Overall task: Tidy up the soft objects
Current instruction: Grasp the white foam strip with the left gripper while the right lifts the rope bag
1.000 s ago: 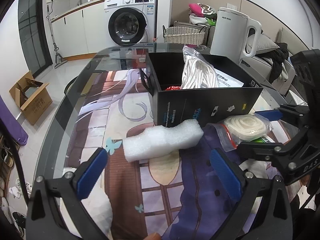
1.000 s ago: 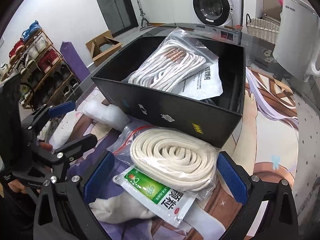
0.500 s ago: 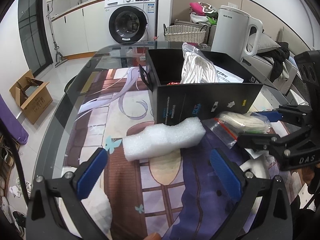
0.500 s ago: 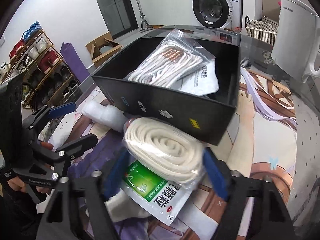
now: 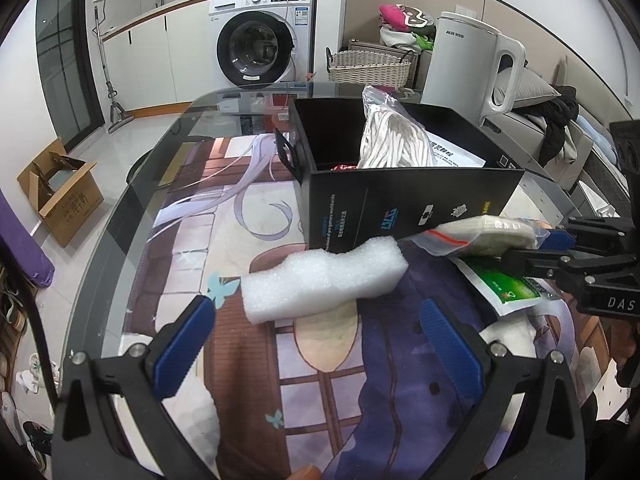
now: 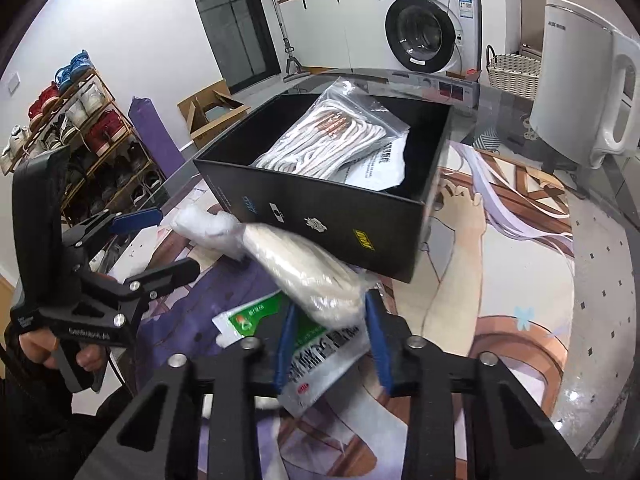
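My right gripper is shut on a clear bag of coiled cream rope and holds it lifted just in front of the black box; the bag also shows in the left wrist view. The box holds a bag of white cord and a white packet. My left gripper is open, with a white foam block just ahead of it. A green-and-white packet lies under the right gripper.
A white electric kettle stands on the glass table to the right of the box. White cloth lies on the printed mat. A cardboard box and washing machine stand on the floor beyond.
My right gripper has closed on the bag of cream rope and lifted it off the green packet, toward the box. The left gripper has stayed open and still.
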Demonstrator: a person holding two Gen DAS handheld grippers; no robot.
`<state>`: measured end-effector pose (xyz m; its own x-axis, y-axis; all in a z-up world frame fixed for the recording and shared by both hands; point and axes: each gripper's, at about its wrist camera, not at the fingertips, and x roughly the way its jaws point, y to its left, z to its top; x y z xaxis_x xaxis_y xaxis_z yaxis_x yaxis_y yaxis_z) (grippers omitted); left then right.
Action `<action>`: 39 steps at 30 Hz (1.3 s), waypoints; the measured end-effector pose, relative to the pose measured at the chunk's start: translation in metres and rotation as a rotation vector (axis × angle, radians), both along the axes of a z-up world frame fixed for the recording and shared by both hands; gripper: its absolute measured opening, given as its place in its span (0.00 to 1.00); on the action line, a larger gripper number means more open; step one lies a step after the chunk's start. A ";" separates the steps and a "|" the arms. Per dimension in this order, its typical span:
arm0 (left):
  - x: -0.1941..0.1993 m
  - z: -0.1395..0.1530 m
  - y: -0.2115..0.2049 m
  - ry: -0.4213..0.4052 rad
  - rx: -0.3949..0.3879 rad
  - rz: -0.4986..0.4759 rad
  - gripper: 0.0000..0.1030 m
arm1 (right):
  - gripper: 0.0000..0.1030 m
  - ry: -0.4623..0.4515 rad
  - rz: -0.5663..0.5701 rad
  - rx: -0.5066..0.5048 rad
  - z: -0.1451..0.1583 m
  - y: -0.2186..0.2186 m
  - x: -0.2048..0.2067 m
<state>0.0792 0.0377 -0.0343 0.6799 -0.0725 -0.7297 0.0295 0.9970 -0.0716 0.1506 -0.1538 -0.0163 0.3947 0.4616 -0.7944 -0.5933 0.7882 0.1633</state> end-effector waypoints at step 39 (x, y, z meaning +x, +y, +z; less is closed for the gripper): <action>0.021 -0.008 0.003 0.068 -0.036 0.029 1.00 | 0.16 -0.291 0.183 -0.072 0.041 0.005 -0.057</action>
<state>0.0998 0.0409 -0.0425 0.6307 -0.0806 -0.7718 -0.0057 0.9941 -0.1084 0.0937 -0.1490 0.0245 0.5255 0.4921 -0.6940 -0.7390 0.6682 -0.0857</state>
